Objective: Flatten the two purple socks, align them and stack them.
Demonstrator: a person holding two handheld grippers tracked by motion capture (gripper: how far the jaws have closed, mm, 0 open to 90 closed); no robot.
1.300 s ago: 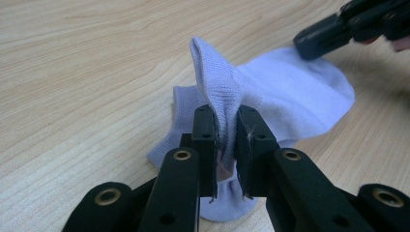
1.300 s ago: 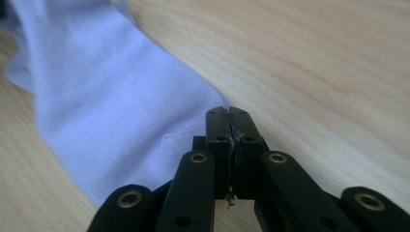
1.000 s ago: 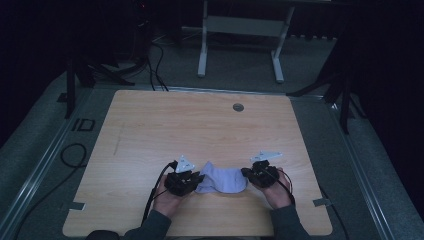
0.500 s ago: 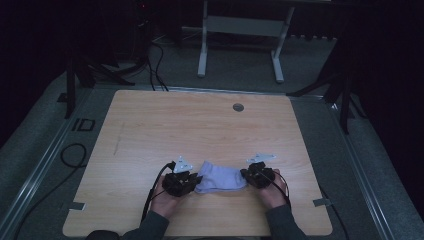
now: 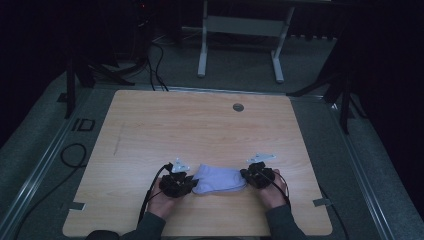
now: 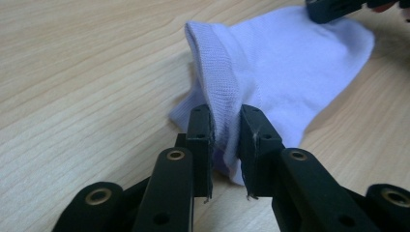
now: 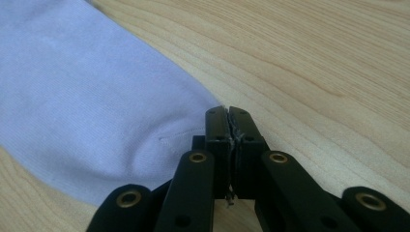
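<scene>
Sock stretched between two claws near the lower edge of the tabletop

While the earlier high view showed the pale lilac sock (image 5: 220, 179) bunched and angled between the hands, it now lies flatter and more level, drawn out from left to right in the lower middle of the frame; both hands sit slightly lower in the picture than a second ago, close to the near edge of the wooden tabletop (image 5: 200, 125).

Left claw (image 6: 226, 126) stands at the sock's left end in the high view; its jaws have just been opening a little, and the ribbed cuff edge runs between them with a narrow gap, the fabric touching the pads but looking only loosely pinched; right claw (image 7: 227, 126) is at the sock's right end, its jaws pressed tight together, gripping the very edge of the sock at the tips.

Counted: one sock; two claws, one in each hand; two grey three-cornered plates, one above each claw in the high view; one round grommet (image 5: 238, 107) in the upper middle of the tabletop; one white frame stand (image 5: 240, 35) on the floor beyond, at the top of the frame.
</scene>
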